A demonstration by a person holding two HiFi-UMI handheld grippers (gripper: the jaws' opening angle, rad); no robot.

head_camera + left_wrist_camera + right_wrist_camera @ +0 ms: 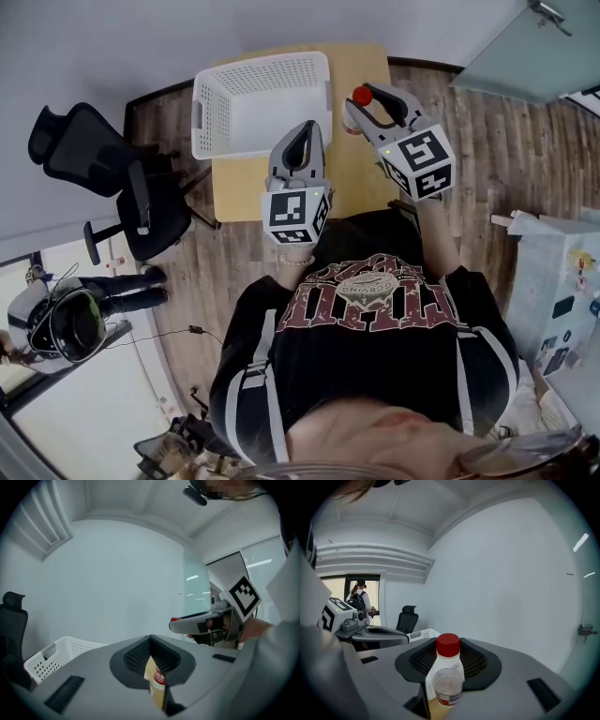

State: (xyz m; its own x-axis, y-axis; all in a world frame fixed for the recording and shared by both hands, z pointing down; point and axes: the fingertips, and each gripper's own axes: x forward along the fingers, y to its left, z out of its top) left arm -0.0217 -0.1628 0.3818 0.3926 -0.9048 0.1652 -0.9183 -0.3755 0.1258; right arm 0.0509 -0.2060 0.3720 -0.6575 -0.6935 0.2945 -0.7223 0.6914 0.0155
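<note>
Two items are held aloft: a thin packet (156,682) is pinched between the nearly closed jaws of the left gripper (300,141), and a red-capped bottle (446,667) is clamped in the right gripper (370,103). A carrying step is judged to be in hand; steady lowering over the table (361,164) is called for.

Left gripper (302,139): held forward, jaws pinched together on sachet (157,685). Right gripper (369,100): farther right, jaws clamped on bottle (446,665).
</note>
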